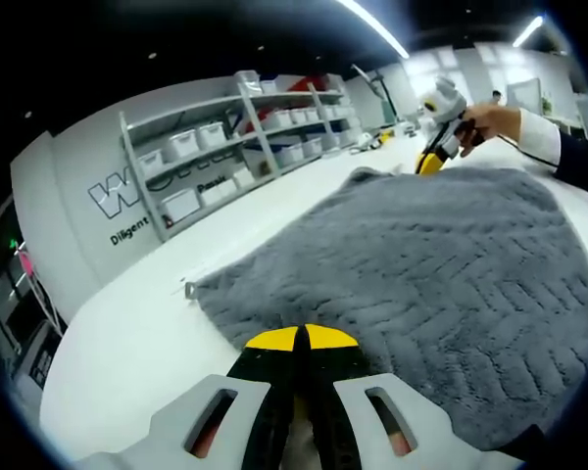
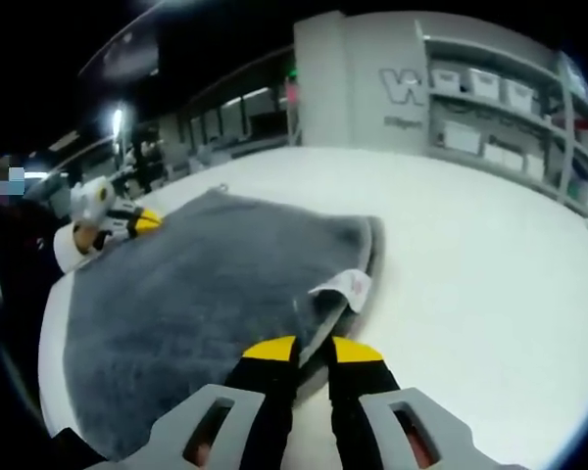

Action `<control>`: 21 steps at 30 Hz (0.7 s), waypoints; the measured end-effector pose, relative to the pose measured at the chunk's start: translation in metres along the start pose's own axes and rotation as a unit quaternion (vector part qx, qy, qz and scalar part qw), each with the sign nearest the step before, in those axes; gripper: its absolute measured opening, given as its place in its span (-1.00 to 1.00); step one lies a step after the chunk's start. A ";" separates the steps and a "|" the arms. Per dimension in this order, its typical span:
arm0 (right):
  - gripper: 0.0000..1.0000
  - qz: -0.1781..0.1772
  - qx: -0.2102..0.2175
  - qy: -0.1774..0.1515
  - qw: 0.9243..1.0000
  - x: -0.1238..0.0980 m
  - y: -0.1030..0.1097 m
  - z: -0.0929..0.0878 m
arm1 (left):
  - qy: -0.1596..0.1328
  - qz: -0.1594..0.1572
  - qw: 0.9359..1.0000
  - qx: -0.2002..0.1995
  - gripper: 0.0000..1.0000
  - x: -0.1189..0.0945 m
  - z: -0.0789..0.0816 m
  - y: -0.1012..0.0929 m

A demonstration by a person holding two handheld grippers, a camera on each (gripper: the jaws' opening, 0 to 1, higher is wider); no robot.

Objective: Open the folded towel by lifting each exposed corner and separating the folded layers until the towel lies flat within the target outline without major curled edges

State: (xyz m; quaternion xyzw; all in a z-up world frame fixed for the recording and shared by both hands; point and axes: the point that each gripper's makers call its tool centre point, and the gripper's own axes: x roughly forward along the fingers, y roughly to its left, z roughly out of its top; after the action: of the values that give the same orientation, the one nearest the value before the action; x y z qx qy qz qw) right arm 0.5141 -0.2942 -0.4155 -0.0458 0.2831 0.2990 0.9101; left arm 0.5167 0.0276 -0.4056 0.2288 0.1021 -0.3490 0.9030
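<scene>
A grey fluffy towel [image 1: 421, 255] lies spread on the white table [image 1: 147, 333]. My left gripper [image 1: 299, 338] sits at the towel's near edge with its yellow tips pressed together; I see no cloth between them. In the right gripper view the towel [image 2: 196, 284] has its near corner folded up, showing a white label [image 2: 348, 286]. My right gripper [image 2: 314, 350] is shut on that edge, with cloth between its yellow tips. Across the towel, a hand holds the right gripper [image 1: 429, 164] at the far corner. The left gripper [image 2: 145, 223] touches the towel's left edge.
Shelves with white bins [image 1: 225, 147] stand along the wall behind the table, also seen as shelves [image 2: 490, 98]. A small metal marker [image 1: 189, 290] lies by a towel corner. Bare white table [image 2: 470, 274] stretches to the right of the towel.
</scene>
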 end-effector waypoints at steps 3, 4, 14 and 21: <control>-0.88 -0.005 0.004 0.001 1.000 -0.002 -0.003 -0.001 | -0.002 -0.001 1.000 -0.002 -0.99 0.002 0.001 -0.001; -0.88 -0.006 0.005 0.001 1.000 -0.002 -0.004 -0.001 | -0.002 -0.002 1.000 -0.002 -0.99 0.002 0.002 -0.002; -0.88 -0.020 0.019 0.005 1.000 -0.008 -0.008 -0.004 | -0.006 -0.003 1.000 0.002 -0.99 0.009 0.007 -0.009; -0.93 -0.009 0.032 -0.012 0.999 -0.011 -0.005 0.000 | -0.008 -0.003 1.000 0.008 -0.99 0.010 0.009 -0.010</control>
State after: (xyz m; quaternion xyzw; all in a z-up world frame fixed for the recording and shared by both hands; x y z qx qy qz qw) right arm 0.5094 -0.3036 -0.4101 -0.0159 0.2810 0.2821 0.9172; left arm 0.5175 0.0108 -0.4050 0.2325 0.0927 -0.3542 0.9011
